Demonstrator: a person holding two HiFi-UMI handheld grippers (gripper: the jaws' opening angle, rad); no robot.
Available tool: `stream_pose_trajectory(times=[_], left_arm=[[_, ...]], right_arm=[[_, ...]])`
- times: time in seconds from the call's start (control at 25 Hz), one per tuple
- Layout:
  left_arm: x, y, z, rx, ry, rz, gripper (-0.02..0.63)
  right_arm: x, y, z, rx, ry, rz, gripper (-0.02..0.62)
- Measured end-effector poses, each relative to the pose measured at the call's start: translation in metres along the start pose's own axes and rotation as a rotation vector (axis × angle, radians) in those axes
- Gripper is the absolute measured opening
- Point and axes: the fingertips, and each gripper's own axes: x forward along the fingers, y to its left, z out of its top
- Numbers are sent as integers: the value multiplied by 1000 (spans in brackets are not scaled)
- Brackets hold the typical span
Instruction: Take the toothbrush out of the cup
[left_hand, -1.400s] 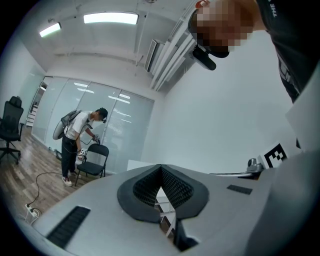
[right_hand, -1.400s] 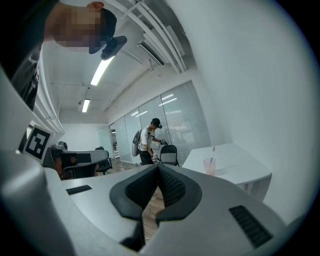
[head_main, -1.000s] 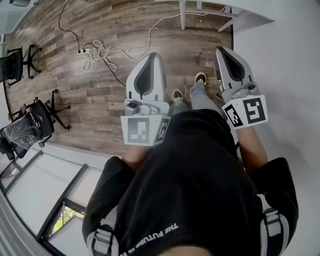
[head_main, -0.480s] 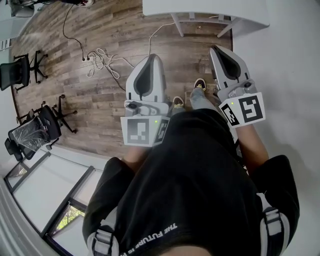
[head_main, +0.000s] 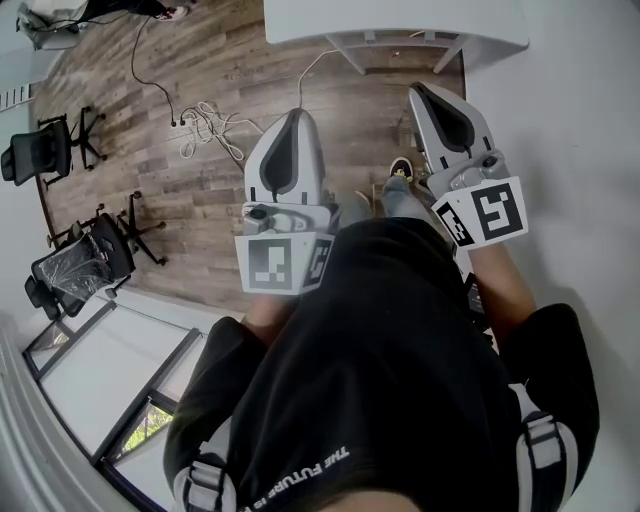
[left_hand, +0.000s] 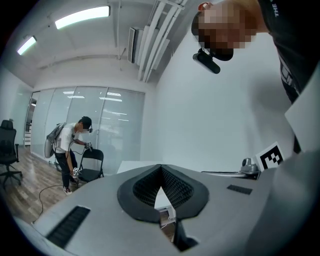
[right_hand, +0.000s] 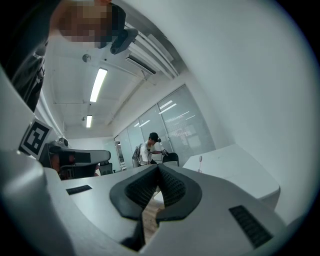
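Observation:
Both grippers are held in front of the person's black shirt, over the wooden floor. My left gripper (head_main: 293, 112) (left_hand: 161, 167) is shut, its jaws meeting with nothing between them. My right gripper (head_main: 418, 88) (right_hand: 158, 167) is also shut and empty. A white table (head_main: 390, 20) (right_hand: 235, 170) lies ahead of them. In the right gripper view a thin upright thing (right_hand: 200, 161), small and far off, stands on that table; it may be the toothbrush. I cannot make out a cup.
Black office chairs (head_main: 75, 265) (head_main: 45, 150) stand at the left, and cables (head_main: 205, 120) lie on the floor. A white wall (head_main: 580, 150) runs along the right. Another person (left_hand: 70, 145) (right_hand: 150, 147) stands far off by a folding chair (left_hand: 92, 162).
The white table has come further into the top of the head view, closer to the grippers. Both grippers stay shut and keep their places before the body.

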Motion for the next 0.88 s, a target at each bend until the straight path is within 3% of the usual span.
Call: stream_pose_trajectory(times=[0.4, 0.88], left_arm=[[-6, -16, 3, 34, 3, -1, 8], [-12, -28, 7, 26, -28, -60, 8]], right_arm=[[-12, -1, 2, 17, -31, 11, 17], [-25, 7, 13, -11, -54, -23, 17]])
